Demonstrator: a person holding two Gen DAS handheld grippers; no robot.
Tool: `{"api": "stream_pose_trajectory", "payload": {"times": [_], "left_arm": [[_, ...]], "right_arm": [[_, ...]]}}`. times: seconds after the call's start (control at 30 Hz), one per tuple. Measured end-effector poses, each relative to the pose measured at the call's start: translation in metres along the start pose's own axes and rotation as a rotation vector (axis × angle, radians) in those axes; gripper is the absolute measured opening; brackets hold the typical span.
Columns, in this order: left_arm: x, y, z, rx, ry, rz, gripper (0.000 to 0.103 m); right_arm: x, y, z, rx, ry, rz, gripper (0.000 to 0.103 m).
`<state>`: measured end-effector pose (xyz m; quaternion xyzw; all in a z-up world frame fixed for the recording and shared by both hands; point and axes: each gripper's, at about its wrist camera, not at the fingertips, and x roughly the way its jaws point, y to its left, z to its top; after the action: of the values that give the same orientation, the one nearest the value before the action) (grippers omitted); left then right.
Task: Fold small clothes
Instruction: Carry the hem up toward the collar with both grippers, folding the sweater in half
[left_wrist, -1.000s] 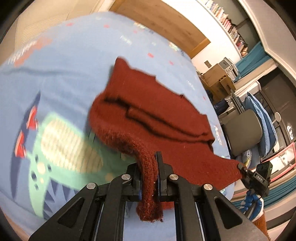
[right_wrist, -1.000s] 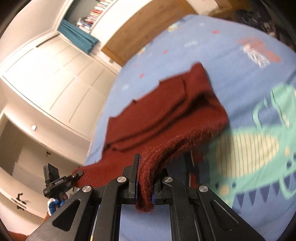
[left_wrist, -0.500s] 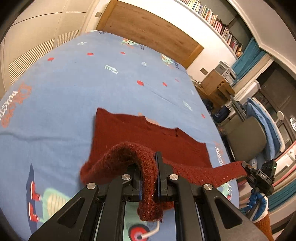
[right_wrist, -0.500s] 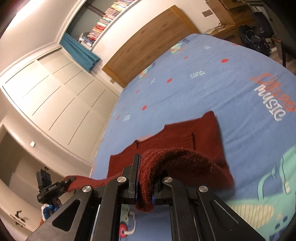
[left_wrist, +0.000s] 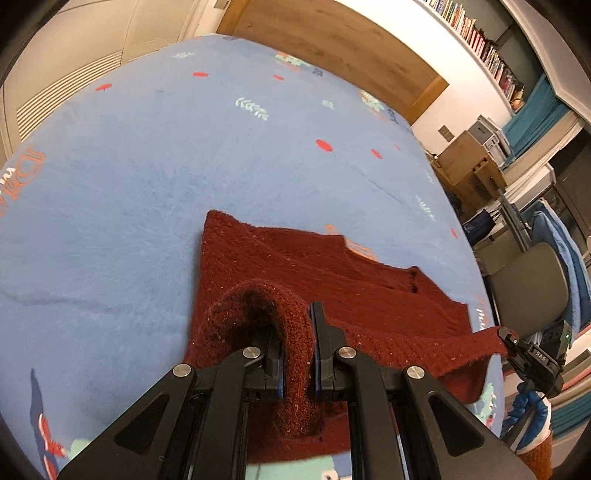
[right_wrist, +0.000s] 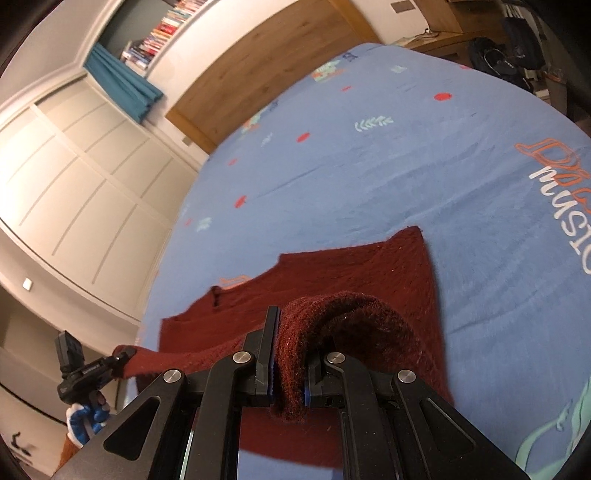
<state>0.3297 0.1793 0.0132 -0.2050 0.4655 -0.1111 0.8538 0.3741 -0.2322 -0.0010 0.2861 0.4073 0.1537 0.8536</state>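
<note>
A dark red knitted sweater (left_wrist: 332, 280) lies on a blue printed bedspread (left_wrist: 129, 177); it also shows in the right wrist view (right_wrist: 369, 269). My left gripper (left_wrist: 297, 354) is shut on one corner of its near hem, which loops up over the jaws. My right gripper (right_wrist: 286, 365) is shut on the other hem corner. The hem is lifted and stretched between the two grippers above the rest of the sweater. Each view shows the other gripper at its edge: the right one (left_wrist: 532, 358), the left one (right_wrist: 88, 369).
A wooden headboard (left_wrist: 332, 40) and book shelves stand at the far end of the bed. A chair (left_wrist: 524, 291), boxes and bags stand at the bed's right side. White cupboard doors (right_wrist: 74, 177) line the left side.
Both grippers have carried the hem forward and lower over the sweater's body. The sleeves folded on top are now covered, and the views have tilted up toward the headboard.
</note>
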Motion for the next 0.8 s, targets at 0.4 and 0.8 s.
{"api": "stream_pose_trajectory", "payload": {"times": [0.4, 0.8], "left_arm": [[0.04, 0.028, -0.003, -0.022, 0.022, -0.032, 0.008], [0.056, 0.032, 0.001, -0.021, 0.029, -0.032, 0.01]], "right_arm": [[0.046, -0.03, 0.003, 0.016, 0.032, -0.039, 0.011], [0.059, -0.039, 0.002, 0.044, 0.037, -0.068, 0.011]]}}
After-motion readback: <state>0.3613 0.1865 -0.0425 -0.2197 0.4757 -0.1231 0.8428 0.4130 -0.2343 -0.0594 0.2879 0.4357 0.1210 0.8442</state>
